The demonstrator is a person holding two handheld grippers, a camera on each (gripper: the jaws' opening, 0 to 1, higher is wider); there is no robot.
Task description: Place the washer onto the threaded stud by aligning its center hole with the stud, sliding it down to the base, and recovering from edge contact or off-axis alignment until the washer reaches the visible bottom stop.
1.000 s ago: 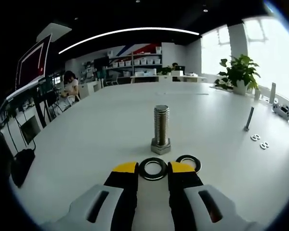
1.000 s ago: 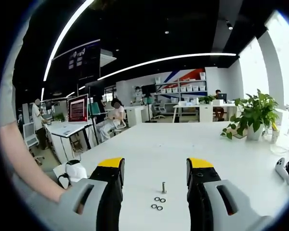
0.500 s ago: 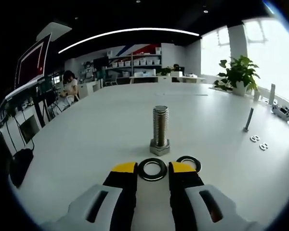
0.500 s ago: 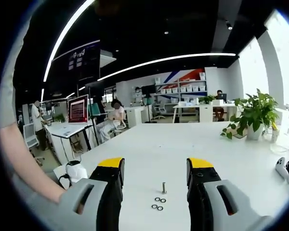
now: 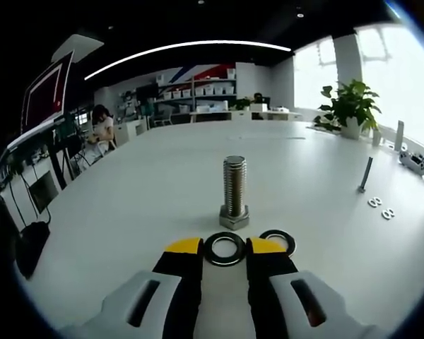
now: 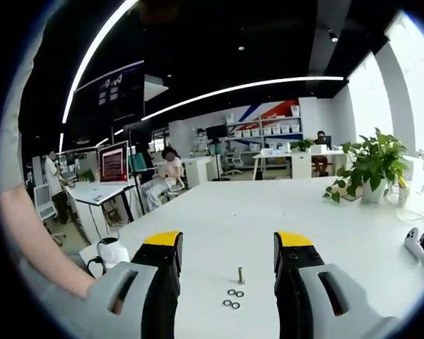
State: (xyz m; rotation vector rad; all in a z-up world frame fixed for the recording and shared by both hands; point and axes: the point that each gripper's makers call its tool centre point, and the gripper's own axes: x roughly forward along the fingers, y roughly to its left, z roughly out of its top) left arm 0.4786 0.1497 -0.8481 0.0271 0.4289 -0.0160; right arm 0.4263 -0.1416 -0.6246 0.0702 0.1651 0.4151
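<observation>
Washer [image 5: 224, 248], dark flat ring, seemingly pinched by left gripper [image 5: 224, 247].

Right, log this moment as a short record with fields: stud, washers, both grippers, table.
stud: threaded stud stands upright on its hex base, no washer on it
held washer: washer flat between the tips of the left gripper, just short of the stud's base
second washer: spare washer lies on the table beside the right fingertip
left gripper: closed on the washer's edges
right gripper: right gripper open, empty, held far back from the stud
table: white table
</observation>
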